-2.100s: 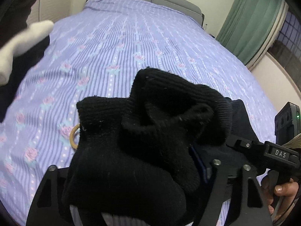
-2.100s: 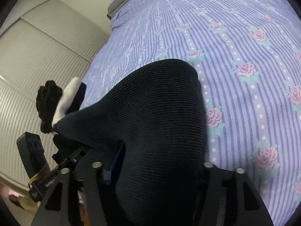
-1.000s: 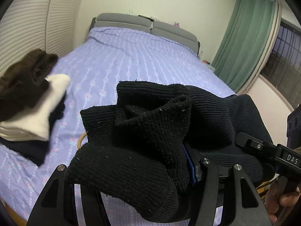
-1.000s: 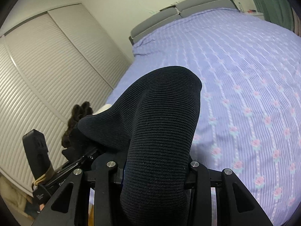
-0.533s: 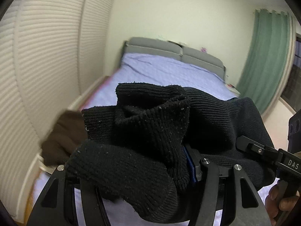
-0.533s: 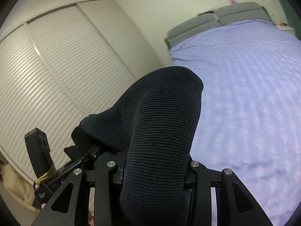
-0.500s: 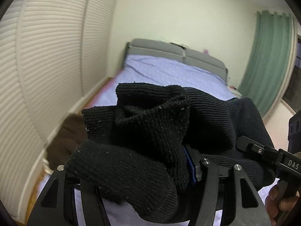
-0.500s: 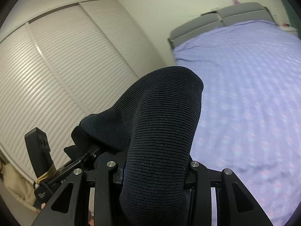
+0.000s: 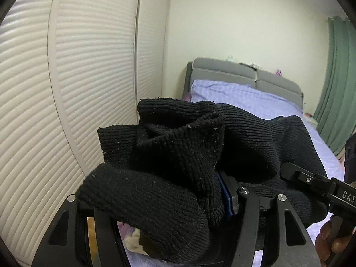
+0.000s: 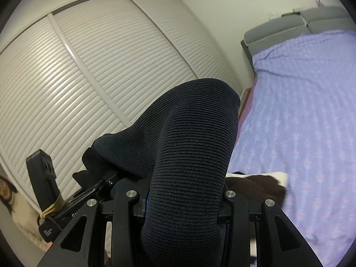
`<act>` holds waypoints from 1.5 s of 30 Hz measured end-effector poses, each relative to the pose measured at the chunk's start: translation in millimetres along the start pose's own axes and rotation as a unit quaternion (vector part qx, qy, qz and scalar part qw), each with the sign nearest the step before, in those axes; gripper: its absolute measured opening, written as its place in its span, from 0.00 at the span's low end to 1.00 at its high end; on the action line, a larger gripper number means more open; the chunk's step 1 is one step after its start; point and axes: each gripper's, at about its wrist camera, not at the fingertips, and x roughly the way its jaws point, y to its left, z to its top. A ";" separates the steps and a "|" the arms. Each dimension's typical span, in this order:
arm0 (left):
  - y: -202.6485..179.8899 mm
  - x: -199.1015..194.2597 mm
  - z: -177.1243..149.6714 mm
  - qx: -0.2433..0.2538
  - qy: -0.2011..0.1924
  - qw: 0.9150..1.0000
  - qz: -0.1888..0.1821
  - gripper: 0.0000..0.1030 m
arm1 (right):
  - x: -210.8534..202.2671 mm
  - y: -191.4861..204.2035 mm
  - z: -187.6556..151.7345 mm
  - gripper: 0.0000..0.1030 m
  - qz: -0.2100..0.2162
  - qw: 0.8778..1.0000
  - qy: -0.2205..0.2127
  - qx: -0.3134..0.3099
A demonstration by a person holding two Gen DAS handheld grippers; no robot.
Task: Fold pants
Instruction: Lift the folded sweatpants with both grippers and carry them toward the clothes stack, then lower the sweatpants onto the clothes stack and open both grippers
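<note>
The left gripper (image 9: 160,202) and right gripper (image 10: 184,202) each clamp bunched black knit pants (image 9: 178,146), lifted above the bed (image 10: 300,111).

We cannot see the fingers of the left gripper (image 9: 160,202); the bunched black pants (image 9: 178,155) cover them. The right gripper (image 10: 184,202) likewise has its fingers buried under the same knit. On the bed (image 10: 311,111) the flower print is smeared by blur. Below the right gripper, a brown and white pile of clothes (image 10: 262,183) is blurred and mostly hidden. A hand (image 9: 331,242) is cut off at the left view's lower right edge.
</note>
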 end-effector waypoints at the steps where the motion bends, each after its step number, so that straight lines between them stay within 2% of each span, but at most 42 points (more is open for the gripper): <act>1: 3.1 13.5 -4.2 -0.001 0.007 1.000 0.000 0.60 | 11.9 -10.6 -2.0 0.38 -0.002 1.000 0.004 0.007; 4: 12.9 56.8 -28.3 0.002 0.036 0.999 -0.005 0.60 | 34.2 -30.3 -24.7 0.38 -0.021 0.999 0.020 0.032; 8: 3.3 110.6 -65.6 0.023 0.075 0.997 -0.015 0.60 | 63.2 -73.6 -49.5 0.38 -0.068 0.995 0.036 0.064; 10: -4.3 124.9 -80.6 0.030 0.079 0.996 -0.018 0.61 | 73.1 -92.8 -61.9 0.38 -0.093 0.993 0.037 0.069; 13: -9.3 146.3 -95.1 0.026 0.074 0.997 -0.022 0.63 | 82.4 -101.6 -75.4 0.40 -0.132 0.990 0.029 0.048; 18: -17.5 159.9 -107.4 0.023 0.064 0.998 -0.014 0.64 | 88.5 -109.4 -77.1 0.43 -0.164 0.985 0.031 0.036; 23: -16.2 154.2 -108.5 0.019 0.051 0.998 -0.007 0.68 | 93.5 -108.5 -79.2 0.47 -0.185 0.982 0.027 0.015; 26: -16.1 140.2 -108.4 0.032 0.041 0.999 0.010 0.73 | 93.0 -100.4 -75.5 0.55 -0.188 0.982 0.021 0.010; 28: -14.9 134.2 -106.1 0.036 0.034 0.999 0.016 0.74 | 87.3 -92.4 -77.6 0.61 -0.189 0.982 0.018 0.001; 30: -13.8 125.6 -104.8 0.039 0.033 0.998 0.021 0.75 | 89.6 -88.7 -76.7 0.75 -0.193 0.981 0.014 -0.008; 31: -13.6 121.2 -104.3 0.043 0.032 0.998 0.025 0.76 | 86.5 -82.8 -77.5 0.78 -0.198 0.980 0.009 -0.016; 33: -13.6 110.2 -103.0 0.054 0.023 0.998 0.036 0.83 | 83.0 -79.5 -75.4 0.87 -0.209 0.978 -0.001 -0.024; 36: -13.6 90.4 -99.5 0.061 0.005 0.997 0.053 0.93 | 70.3 -71.1 -74.8 0.88 -0.216 0.976 -0.022 -0.029; 45: -38.4 41.2 -97.2 0.076 -0.030 0.995 0.058 0.94 | 34.3 -43.5 -82.0 0.90 -0.235 0.968 -0.043 -0.076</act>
